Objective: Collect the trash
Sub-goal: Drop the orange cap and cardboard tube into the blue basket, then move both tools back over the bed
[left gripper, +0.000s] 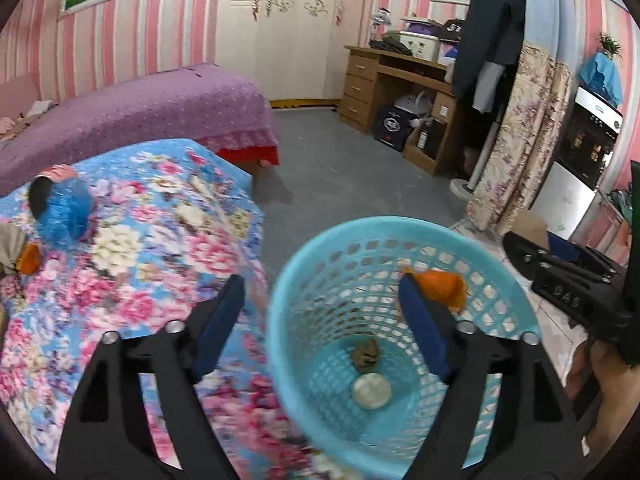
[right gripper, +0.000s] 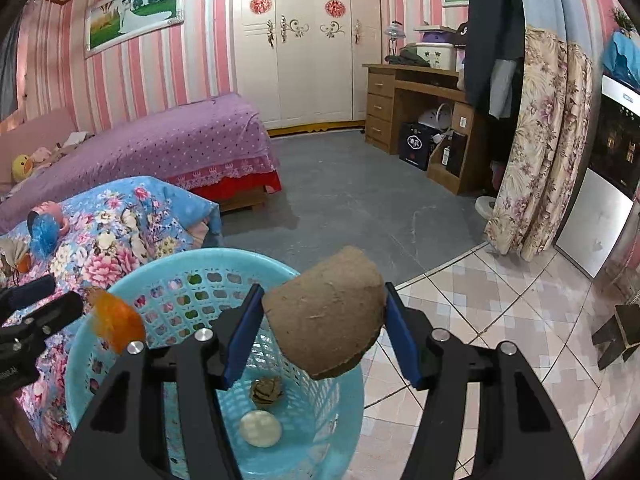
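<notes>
The right hand-held gripper (right gripper: 322,320) is clamping a brown shell piece (right gripper: 324,316) above the blue basket (right gripper: 192,276) (2 scraps inside); the left hand-held gripper (left gripper: 320,308) is gaping wide, an orange peel (left gripper: 442,286) touching 1 fingertip.

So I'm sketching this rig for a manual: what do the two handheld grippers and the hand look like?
Both match. The left gripper and right gripper have matte black angular frames, round silver bolt heads at the pivots, and flat blue pads on the fingers. The right gripper's side carries faint, unreadable embossed characters. A bare hand shows beneath it; no sleeve or cables visible.
</notes>
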### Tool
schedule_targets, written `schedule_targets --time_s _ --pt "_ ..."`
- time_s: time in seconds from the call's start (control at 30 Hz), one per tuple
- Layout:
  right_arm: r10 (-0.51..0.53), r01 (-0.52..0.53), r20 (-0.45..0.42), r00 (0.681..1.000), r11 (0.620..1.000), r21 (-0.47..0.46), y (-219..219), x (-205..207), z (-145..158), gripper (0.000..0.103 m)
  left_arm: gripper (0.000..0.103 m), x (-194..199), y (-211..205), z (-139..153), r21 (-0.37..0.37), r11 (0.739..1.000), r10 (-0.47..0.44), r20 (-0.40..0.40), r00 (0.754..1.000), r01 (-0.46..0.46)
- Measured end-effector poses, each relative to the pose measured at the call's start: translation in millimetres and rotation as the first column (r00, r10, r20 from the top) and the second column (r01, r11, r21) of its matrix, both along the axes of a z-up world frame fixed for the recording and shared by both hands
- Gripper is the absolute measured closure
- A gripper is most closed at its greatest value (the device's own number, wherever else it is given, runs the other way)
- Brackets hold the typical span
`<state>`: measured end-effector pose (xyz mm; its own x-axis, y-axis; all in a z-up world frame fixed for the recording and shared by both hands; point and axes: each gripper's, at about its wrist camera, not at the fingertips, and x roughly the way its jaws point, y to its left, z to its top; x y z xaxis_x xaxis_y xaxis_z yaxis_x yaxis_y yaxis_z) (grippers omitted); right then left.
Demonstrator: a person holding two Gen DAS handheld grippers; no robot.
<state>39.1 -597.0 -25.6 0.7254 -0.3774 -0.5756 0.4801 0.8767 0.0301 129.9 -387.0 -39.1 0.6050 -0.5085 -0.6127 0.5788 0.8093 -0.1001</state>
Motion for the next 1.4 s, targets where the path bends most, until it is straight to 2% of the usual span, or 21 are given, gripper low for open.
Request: schedule_targets --time_s 0.1,0.33,0.47,0.57,0.67,0.8,0.93,1.07,1.2,1.4 --pt "0.016 -0.016 -0.001 1.000 1.000 -0.014 7.2 3.1 0.7 0.044 0.010 5.6 24.3 5.4 -0.007 0.999 0.051 0.029 0.998 -0.051" --pt "0.059 -0.059 -0.017 0.998 0.998 -0.032 28.6 15.4 -0.1 0.043 0.010 16.5 67.5 9.5 0.008 0.990 0.139 0.038 0.990 -0.140" --pt "0.062 -0.063 -0.022 0.998 0.997 -0.049 41.2 20.9 2.1 0.030 0.009 12.2 82.2 14.4 0.023 0.986 0.161 0.069 0.984 -0.163" --pt "0.039 -0.041 -0.025 0.999 0.997 -0.069 47.1 23.7 5.8 0.017 0.008 11.9 96.1 17.9 0.017 0.984 0.177 0.064 0.982 -0.178" --pt "0.020 -0.020 -0.012 1.000 0.999 -0.046 50.7 25.0 10.4 0.009 0.008 12.6 110.6 23.9 0.013 0.981 0.195 0.063 0.979 -0.196" --pt "0.010 -0.010 -0.001 1.000 0.999 -0.053 66.0 31.3 20.4 0.007 0.006 14.6 137.2 33.4 0.004 0.973 0.229 0.069 0.971 -0.230" --pt "0.046 -0.045 0.018 0.999 0.997 -0.060 93.2 44.0 29.7 0.007 0.006 19.9 172.3 42.8 0.002 0.961 0.274 0.070 0.959 -0.275" --pt "0.086 -0.084 0.046 0.995 0.995 -0.050 121.5 56.8 37.0 0.007 0.006 28.0 220.2 49.6 0.035 0.943 0.328 0.089 0.940 -0.332" --pt "0.127 -0.125 0.061 0.990 0.991 -0.040 154.8 72.5 39.1 0.007 0.006 36.6 272.6 52.8 0.073 0.909 0.400 0.121 0.909 -0.410" --pt "0.199 -0.198 0.066 0.978 0.980 -0.027 204.1 94.3 36.2 0.007 0.006 53.5 357.4 42.9 0.052 0.856 0.513 0.038 0.857 -0.515"
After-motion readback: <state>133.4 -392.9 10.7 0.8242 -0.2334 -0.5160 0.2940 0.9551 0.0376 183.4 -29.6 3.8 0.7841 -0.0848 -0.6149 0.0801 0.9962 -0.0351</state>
